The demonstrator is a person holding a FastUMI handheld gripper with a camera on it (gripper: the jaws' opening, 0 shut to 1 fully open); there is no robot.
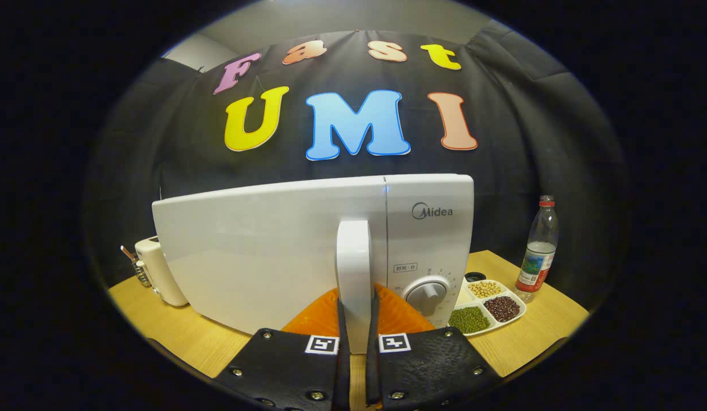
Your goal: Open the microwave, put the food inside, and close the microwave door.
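Microwave [313, 251] dead ahead at 12 o'clock on wooden table [159, 319], door swung partway out, its upright handle [353, 274] pinched between both fingers of gripper [358, 319]. Compartment tray of beans [490, 308] at 2 o'clock by control dial [426, 294], water bottle [538, 251] beyond it near table edge. Small white appliance [159, 274] at 10 o'clock, bare tabletop before it.

A staged recording booth dressed as a kitchen corner: black cloth [547, 142] hangs as the back wall, and a wooden table [176, 331] carries a white microwave [262, 251], a divided tray of dried beans [516, 319] and a water bottle [538, 251] near its right edge, and a small white appliance [159, 274] toward its left edge.
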